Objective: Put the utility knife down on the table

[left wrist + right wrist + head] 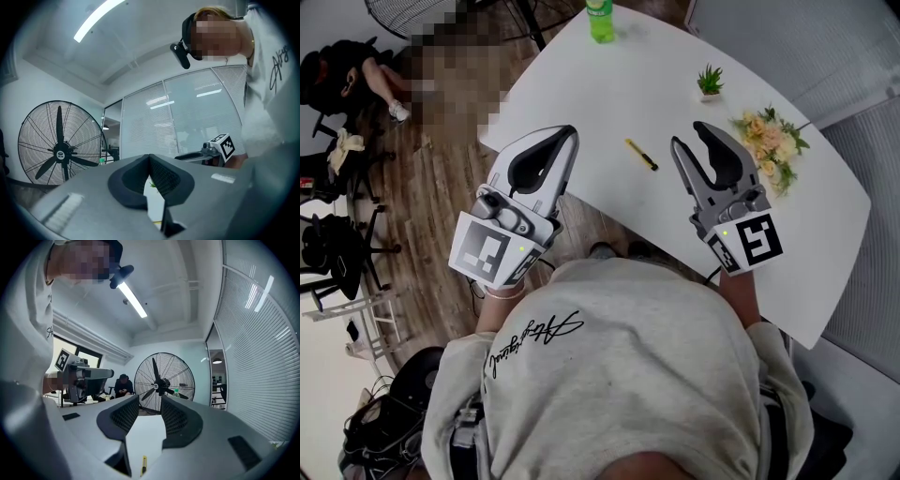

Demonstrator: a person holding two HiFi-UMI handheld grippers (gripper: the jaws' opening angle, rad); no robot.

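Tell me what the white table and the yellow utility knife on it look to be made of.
Table: probably white laminate or painted board, smooth and matt; no grain, only soft shadows. Utility knife: yellow body, likely plastic from its even bright colour, with a dark end; too small to be sure.

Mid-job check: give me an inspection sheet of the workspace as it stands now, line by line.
Surface: white table with a curved edge.
Job's things: yellow utility knife lying flat on the table, apart from both grippers.
Clutter: green bottle at the far edge; small potted plant; bunch of flowers at the right side.
Grippers: left gripper jaws together, holding nothing; right gripper jaws apart, empty, the knife on the table ahead of it.
Cables: what looks like a thin dark lead below the right gripper.
Surroundings: large floor fan; seated person beside it; wood floor.
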